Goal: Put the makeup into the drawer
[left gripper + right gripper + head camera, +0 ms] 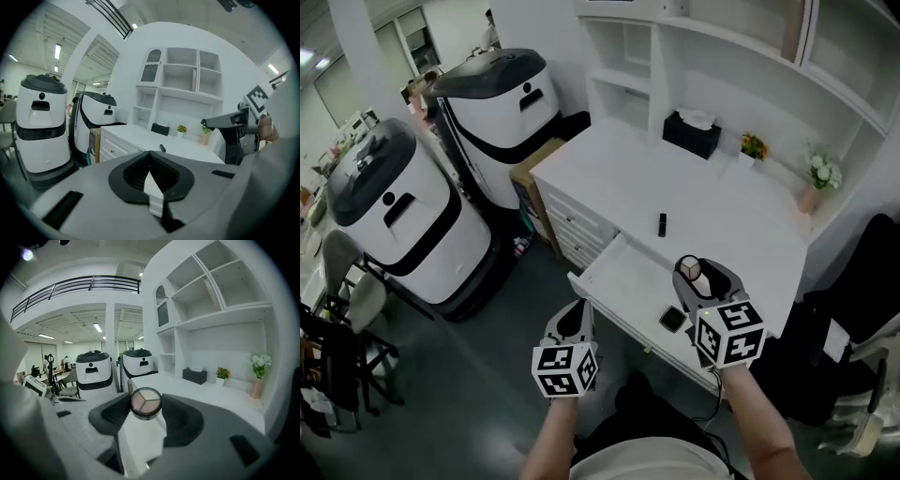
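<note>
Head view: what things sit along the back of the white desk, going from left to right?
First the tissue box, then the orange flowers, then the white flowers.

The desk [712, 202] and its drawer [623, 272] look like smooth white painted wood with a soft sheen, the big machine [403, 216] at the left wears a glossy white plastic shell with a dark top, and the compact [146, 402] holds matt powder in a shiny rim.
</note>
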A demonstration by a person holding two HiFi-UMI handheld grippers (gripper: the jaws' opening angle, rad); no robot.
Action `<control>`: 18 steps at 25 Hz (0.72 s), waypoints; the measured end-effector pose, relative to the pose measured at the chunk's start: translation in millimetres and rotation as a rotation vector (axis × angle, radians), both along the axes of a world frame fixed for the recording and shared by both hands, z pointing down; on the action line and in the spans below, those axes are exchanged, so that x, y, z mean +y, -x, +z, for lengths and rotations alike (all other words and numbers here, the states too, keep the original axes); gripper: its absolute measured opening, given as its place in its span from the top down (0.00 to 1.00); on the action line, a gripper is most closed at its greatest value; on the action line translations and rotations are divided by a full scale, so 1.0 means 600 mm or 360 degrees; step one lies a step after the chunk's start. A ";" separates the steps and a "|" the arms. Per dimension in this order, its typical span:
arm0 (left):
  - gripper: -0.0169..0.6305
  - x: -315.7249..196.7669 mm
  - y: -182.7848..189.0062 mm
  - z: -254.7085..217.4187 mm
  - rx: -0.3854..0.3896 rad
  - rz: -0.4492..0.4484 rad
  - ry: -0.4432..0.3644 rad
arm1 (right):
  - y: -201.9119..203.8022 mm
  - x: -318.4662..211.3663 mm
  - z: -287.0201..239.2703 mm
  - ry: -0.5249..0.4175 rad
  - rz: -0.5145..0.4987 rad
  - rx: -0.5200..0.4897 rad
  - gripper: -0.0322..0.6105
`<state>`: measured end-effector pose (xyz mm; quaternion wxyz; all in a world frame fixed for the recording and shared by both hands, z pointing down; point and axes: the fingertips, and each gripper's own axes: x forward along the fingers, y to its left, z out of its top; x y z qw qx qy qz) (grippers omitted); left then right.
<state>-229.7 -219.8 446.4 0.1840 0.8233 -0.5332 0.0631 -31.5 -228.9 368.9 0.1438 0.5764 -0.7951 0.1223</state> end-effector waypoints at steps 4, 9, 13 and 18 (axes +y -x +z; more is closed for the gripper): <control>0.98 -0.004 0.046 0.012 -0.0018 -0.0110 0.0039 | 0.044 -0.040 0.032 0.0045 -0.0112 0.0008 0.62; 0.98 -0.003 0.088 0.039 -0.0033 -0.0220 0.0107 | 0.087 -0.077 0.084 0.0109 -0.0224 0.0024 0.62; 0.98 -0.002 0.113 0.061 -0.0043 -0.0301 0.0161 | 0.106 -0.102 0.134 0.0177 -0.0290 0.0042 0.62; 0.98 0.001 0.138 0.091 -0.0051 -0.0374 0.0236 | 0.125 -0.126 0.200 0.0271 -0.0359 0.0079 0.62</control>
